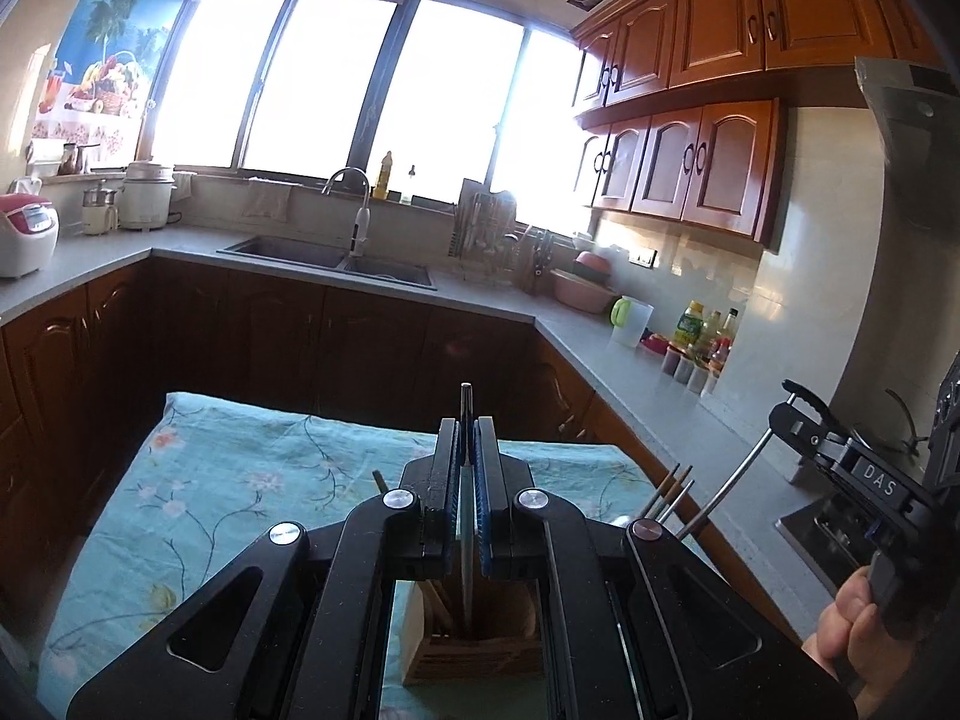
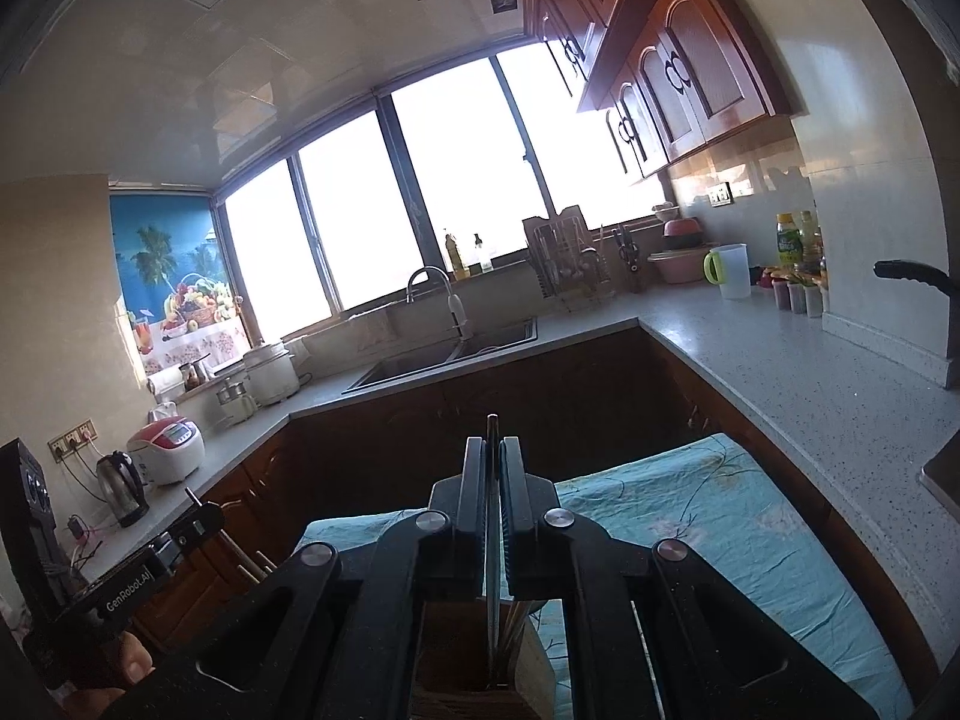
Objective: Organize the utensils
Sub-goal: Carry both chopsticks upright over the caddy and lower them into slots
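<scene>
Left wrist view: the left gripper (image 1: 467,438) points slightly downward over a floral teal cloth (image 1: 240,468), its jaws pinched on a slim metal utensil (image 1: 466,516) that stands upright between the pads.
Holder: a wooden utensil holder (image 1: 474,654) sits on the cloth directly beneath that gripper; the utensil's lower end reaches into it.
Right hand: at the frame's right edge, fingers (image 1: 852,618) wrap the handle of the right gripper (image 1: 798,399), which clamps a thin metal rod (image 1: 729,486).
Chopsticks: several stick tips (image 1: 669,489) rise just beside that rod.
Right wrist view: the right gripper (image 2: 493,450) is closed on a narrow utensil handle (image 2: 493,540) above the same holder (image 2: 480,660).
Backdrop: kitchen counter (image 2: 780,372).
</scene>
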`<state>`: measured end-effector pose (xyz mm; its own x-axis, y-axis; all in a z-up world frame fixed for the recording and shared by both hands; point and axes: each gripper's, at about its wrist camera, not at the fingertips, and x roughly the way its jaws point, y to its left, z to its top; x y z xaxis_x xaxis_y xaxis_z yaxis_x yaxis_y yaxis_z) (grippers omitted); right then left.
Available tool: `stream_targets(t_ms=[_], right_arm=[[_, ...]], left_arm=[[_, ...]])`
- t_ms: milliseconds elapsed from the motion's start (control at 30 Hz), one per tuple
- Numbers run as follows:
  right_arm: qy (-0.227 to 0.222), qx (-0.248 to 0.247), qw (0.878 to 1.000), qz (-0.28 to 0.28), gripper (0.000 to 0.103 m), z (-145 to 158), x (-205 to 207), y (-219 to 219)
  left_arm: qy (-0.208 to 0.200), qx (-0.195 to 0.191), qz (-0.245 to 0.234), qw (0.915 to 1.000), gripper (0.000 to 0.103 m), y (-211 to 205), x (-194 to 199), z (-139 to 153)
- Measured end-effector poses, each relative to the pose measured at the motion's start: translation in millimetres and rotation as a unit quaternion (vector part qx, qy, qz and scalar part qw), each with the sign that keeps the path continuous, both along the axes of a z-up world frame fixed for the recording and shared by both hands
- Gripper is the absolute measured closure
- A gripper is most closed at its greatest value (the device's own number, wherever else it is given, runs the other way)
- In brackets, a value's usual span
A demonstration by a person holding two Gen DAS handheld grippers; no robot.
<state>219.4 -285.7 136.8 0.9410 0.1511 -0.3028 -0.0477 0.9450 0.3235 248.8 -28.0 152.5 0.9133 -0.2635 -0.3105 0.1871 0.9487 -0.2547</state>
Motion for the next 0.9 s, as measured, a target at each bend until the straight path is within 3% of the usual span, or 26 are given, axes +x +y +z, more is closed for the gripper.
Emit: stream_targets(t_ms=[433,600,900], right_arm=[[0.07,0.016,0.997,0.014,0.099,-55,14,4],[0.091,0.016,0.995,0.022,0.099,-69,19,6],[0.092,0.016,0.995,0.021,0.099,-67,19,7]], left_arm=[[0.055,0.005,0.004,0.9985,0.099,-5,4,-47],[0.055,0.01,0.003,0.9985,0.099,-6,3,-47],[0.062,0.013,0.002,0.998,0.098,-8,7,-49]])
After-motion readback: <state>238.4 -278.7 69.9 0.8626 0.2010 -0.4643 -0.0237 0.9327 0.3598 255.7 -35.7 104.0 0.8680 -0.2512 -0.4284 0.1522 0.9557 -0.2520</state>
